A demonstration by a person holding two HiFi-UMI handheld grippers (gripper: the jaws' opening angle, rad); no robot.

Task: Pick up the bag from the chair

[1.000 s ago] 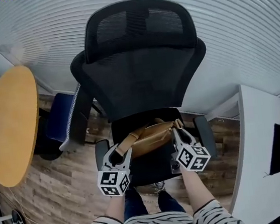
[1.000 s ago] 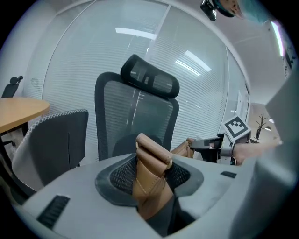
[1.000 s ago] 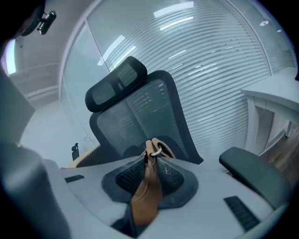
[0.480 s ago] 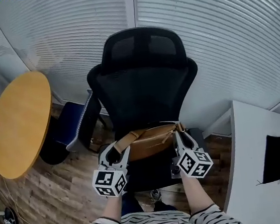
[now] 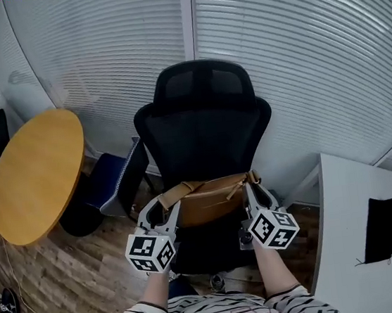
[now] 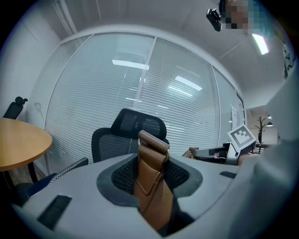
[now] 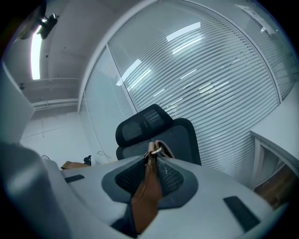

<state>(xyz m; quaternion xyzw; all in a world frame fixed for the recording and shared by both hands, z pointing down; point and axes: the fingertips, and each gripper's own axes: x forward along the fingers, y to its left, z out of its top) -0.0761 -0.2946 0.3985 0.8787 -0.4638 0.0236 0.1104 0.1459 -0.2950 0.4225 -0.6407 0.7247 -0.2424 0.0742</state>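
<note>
A tan leather bag (image 5: 209, 202) hangs in the air in front of the black mesh office chair (image 5: 204, 137), above its seat (image 5: 207, 250). My left gripper (image 5: 165, 204) is shut on the bag's left strap end (image 6: 149, 179). My right gripper (image 5: 251, 186) is shut on the right strap end (image 7: 148, 193), by a metal ring (image 7: 155, 150). The bag spans between the two grippers, a strap (image 5: 206, 183) running across its top. In both gripper views the chair's backrest (image 6: 126, 135) (image 7: 154, 130) rises behind the jaws.
A round wooden table (image 5: 35, 175) stands at the left, with a dark blue chair (image 5: 114, 180) beside it. A white desk (image 5: 369, 237) with a black item (image 5: 383, 228) is at the right. Slatted blinds (image 5: 296, 48) cover the wall behind. Wood floor (image 5: 56, 290) lies below.
The bag has come up off the seat with both grippers holding it. The view has pulled back, so the chair looks smaller and farther below.
</note>
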